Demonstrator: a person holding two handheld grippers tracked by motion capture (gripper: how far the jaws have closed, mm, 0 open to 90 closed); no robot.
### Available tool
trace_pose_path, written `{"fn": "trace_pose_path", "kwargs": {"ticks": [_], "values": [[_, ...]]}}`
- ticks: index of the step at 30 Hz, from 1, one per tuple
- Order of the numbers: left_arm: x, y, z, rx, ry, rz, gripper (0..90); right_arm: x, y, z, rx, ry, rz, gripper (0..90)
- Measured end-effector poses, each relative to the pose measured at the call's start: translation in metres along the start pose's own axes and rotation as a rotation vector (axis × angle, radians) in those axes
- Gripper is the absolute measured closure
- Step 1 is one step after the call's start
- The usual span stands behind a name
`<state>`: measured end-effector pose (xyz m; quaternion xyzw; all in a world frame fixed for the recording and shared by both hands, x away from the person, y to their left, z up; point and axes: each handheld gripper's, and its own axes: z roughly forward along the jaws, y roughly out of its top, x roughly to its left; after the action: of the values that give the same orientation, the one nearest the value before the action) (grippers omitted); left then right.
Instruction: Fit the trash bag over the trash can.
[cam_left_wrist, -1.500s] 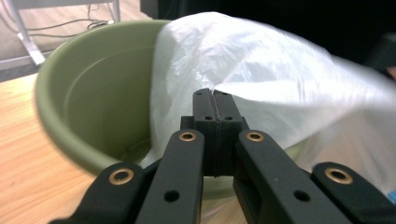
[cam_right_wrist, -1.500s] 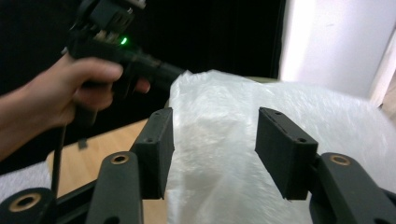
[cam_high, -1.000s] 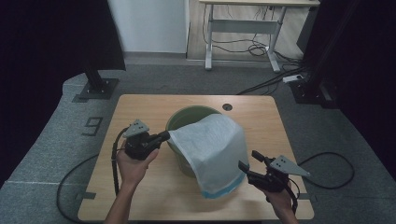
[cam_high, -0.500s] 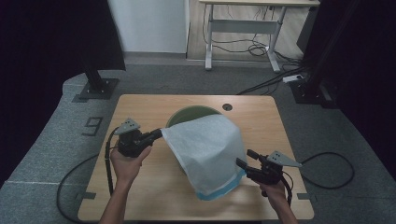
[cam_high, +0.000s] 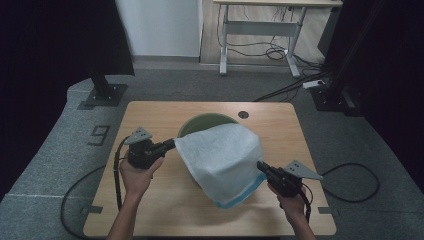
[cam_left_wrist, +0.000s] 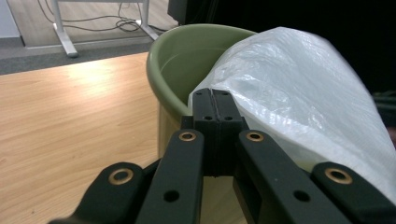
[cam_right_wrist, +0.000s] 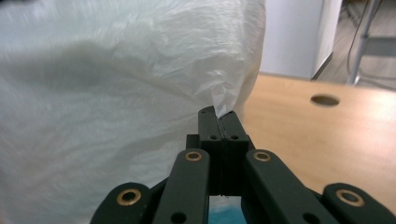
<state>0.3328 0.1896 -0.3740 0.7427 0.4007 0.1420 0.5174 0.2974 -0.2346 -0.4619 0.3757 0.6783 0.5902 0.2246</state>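
While the white plastic bag (cam_high: 222, 160) hangs stretched between your two grippers, it drapes over the near and right side of the green bin (cam_high: 200, 122), which stands at the middle of the wooden table (cam_high: 165, 210). A blue band (cam_high: 242, 195) runs along the bag's lower edge, on the side nearest you. The far left part of the bin's rim shows bare above the bag in the high view.

Your left gripper (cam_high: 170, 145) points right and pinches the bag's left corner, its jaws pressed together on the thin film just beside the bin's rim; your left gripper view shows the two black pads flat against each other with the bag (cam_left_wrist: 299, 107) spreading away to the right and the bin's (cam_left_wrist: 187, 60) green wall behind. Your right gripper (cam_high: 261, 167) has just been closing its jaws, and they now sit clamped on a crinkled fold of the bag (cam_right_wrist: 121, 116) at its right edge, low over the table.

A round hole (cam_high: 243, 114) sits in the tabletop beyond the bin. Black cables (cam_high: 350, 182) trail from both grippers off the table onto the grey floor.
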Motion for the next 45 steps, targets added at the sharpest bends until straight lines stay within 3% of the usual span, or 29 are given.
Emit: {"fn": "trace_pose_path", "kwargs": {"ticks": [3,7,11,13,14,15,16,17,20,24,30,45], "values": [[-0.005,0.004,0.007,0.004,-0.017,0.013,89.9,0.001,0.016,-0.01,-0.048,-0.014,-0.007,88.7],[-0.012,0.01,0.019,0.005,-0.047,0.028,89.9,0.0,0.038,-0.021,-0.105,0.004,0.028,88.7],[-0.015,0.011,0.027,0.02,-0.07,0.043,89.6,0.001,0.057,-0.027,-0.133,-0.004,0.008,88.7],[-0.015,0.011,0.028,0.034,-0.086,0.05,83.6,0.002,0.064,-0.028,-0.146,-0.013,0.006,88.7],[-0.013,0.01,0.028,0.048,-0.091,0.047,83.6,0.002,0.064,-0.028,-0.146,-0.013,0.006,88.7],[-0.012,0.01,0.028,0.066,-0.093,0.041,71.4,0.001,0.065,-0.028,-0.149,-0.017,0.013,88.7],[-0.01,0.01,0.026,0.081,-0.088,0.034,71.4,0.001,0.065,-0.028,-0.149,-0.017,0.013,88.7],[-0.008,0.009,0.024,0.085,-0.076,0.033,64.7,0.001,0.066,-0.028,-0.147,-0.021,0.011,88.7],[-0.002,0.008,0.012,0.065,-0.08,0.042,52.0,0.0,0.065,-0.027,-0.141,-0.028,0.013,88.7],[0.004,0.006,-0.002,0.051,-0.094,0.053,43.9,-0.001,0.064,-0.026,-0.139,-0.05,0.01,88.7],[0.005,0.005,-0.014,0.026,-0.115,0.047,41.7,-0.005,0.065,-0.026,-0.144,-0.08,0.027,88.7],[-0.041,0.016,0.008,0.045,-0.224,0.112,40.7,0.017,0.067,-0.014,-0.126,-0.022,-0.01,88.7]]}}
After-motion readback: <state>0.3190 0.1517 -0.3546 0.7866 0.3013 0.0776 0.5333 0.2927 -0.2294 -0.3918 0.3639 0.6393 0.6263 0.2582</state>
